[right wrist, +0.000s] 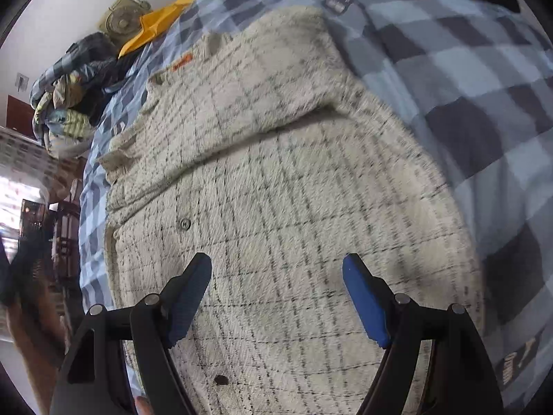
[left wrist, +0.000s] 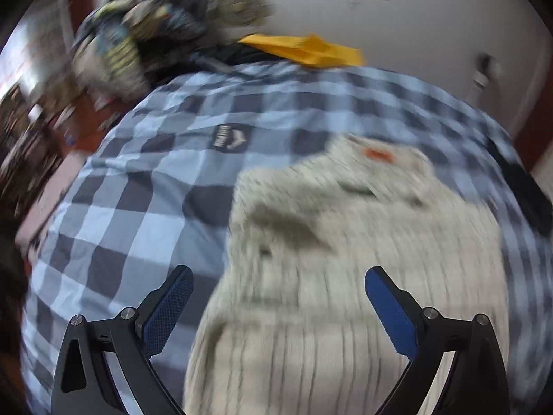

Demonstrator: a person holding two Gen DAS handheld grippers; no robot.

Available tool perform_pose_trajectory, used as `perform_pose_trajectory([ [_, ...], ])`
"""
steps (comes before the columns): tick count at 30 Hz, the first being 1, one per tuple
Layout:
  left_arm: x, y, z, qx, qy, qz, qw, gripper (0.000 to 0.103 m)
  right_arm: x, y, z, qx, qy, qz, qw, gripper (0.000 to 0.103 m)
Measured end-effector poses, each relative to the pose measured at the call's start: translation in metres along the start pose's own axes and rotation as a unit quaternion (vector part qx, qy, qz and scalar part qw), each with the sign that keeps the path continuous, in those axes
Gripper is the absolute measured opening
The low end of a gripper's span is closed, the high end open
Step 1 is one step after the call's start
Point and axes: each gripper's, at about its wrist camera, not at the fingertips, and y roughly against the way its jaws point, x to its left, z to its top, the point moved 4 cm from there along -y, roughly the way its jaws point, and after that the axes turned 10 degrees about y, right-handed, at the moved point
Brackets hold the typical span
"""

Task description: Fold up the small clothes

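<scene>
- A bed is covered by a blue and grey checked bedsheet (left wrist: 138, 207), and a white wall (left wrist: 380, 27) stands behind it.
- A cream checked shirt (right wrist: 276, 190) with thin dark lines lies spread on the bedsheet. One part is folded across its top.
- The shirt has a small orange label (right wrist: 182, 62) near the collar and a round button (right wrist: 185, 223) on its front.
- A yellow cloth (left wrist: 311, 50) lies at the far edge of the bed, near the wall.
- A heap of clothes (left wrist: 145, 34) sits at the far corner of the bed, beside the yellow cloth.
- The left tool (left wrist: 279, 306) hangs over the near left side of the shirt. Its fingers are wide apart and hold nothing.
- The right tool (right wrist: 277, 294) hangs over the middle of the shirt. Its fingers are wide apart too, with only the shirt below them.
- The bedsheet is bare on the left of the shirt, so there is open room there.
- The left view is blurry. It shows a dark logo patch (left wrist: 230, 137) on the bedsheet, beyond the shirt.
- The right view is sharper. It shows the shirt's button, its fold line, and a green round thing (right wrist: 122, 17) by the wall. I cannot tell what that is.
- The right view also shows the left edge of the bed, with dark furniture (right wrist: 52, 235) beside it.
</scene>
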Motion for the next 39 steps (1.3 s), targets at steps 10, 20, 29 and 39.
perform_pose_trajectory([
  [10,0.0,-0.128,0.034,0.087,0.026,0.122,0.9884,0.101,-0.023,0.005,0.005,-0.003,-0.022,0.004,1.0,0.076],
  [20,0.052,-0.139,-0.003,0.129,0.04,0.117,0.9839,0.103,-0.028,0.008,0.003,-0.003,-0.025,0.004,1.0,0.076],
  [29,0.03,-0.021,0.025,-0.01,-0.034,0.107,0.9936,0.103,-0.032,0.024,0.008,-0.036,-0.028,0.016,0.999,0.076],
  [39,0.074,0.066,0.001,-0.023,0.029,0.071,0.9968,0.103,-0.045,0.038,0.01,-0.06,-0.055,0.033,0.996,0.076],
])
